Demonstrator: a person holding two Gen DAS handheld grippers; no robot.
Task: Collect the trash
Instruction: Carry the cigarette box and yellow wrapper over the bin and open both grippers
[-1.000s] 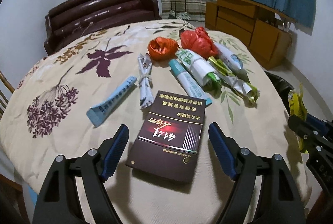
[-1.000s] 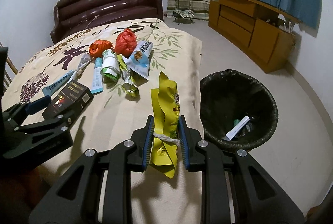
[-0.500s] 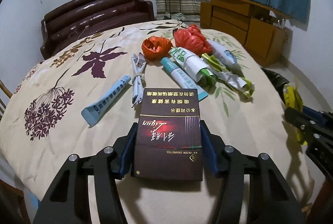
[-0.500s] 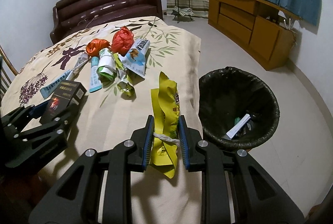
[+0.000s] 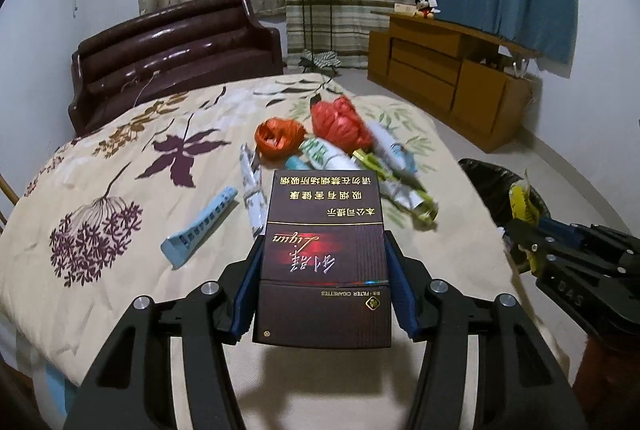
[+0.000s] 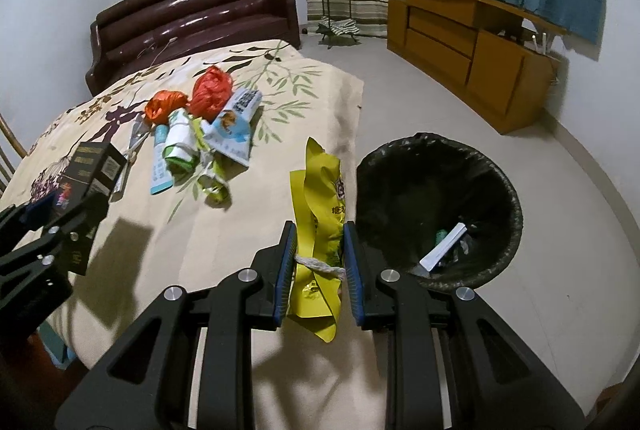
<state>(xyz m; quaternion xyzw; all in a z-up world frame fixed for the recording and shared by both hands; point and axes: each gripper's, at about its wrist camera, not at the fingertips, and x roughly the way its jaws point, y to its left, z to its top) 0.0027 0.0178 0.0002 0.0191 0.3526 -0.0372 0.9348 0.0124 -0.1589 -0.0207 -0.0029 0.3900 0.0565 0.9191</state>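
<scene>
Two loads at once: my left gripper clamps the dark maroon cardboard cigarette box just above the floral tablecloth; my right gripper pinches the crumpled yellow plastic wrapper. The black-lined round bin sits at three o'clock. Held only by its sides, the slick box could slip; the floppy wrapper might snag on the rim.
</scene>
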